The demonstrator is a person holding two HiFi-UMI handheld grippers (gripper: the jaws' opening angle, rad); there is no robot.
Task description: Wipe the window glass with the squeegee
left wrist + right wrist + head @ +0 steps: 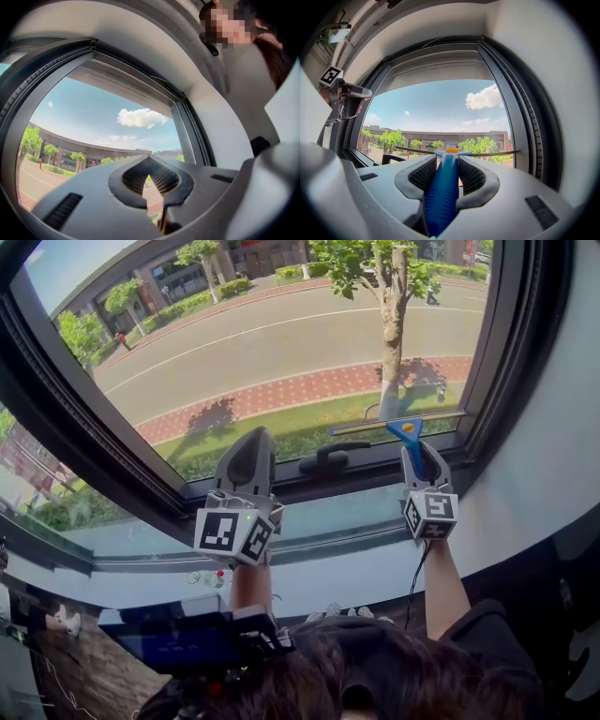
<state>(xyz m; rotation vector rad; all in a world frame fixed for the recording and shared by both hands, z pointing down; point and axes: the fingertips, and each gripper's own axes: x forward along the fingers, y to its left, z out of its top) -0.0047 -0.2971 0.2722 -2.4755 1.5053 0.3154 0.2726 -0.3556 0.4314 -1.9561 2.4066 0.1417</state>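
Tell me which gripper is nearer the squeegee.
Right. The right gripper is shut on the blue handle of the squeegee. The left gripper, shut and empty, is off to its left, beyond the window handle, not touching it.

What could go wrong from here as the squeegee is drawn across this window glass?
The squeegee blade sits low, near the black window handle; a leftward sweep might snag there. The right gripper clamps only the slim blue grip, so pressure could twist the blade off the glass and leave streaks.
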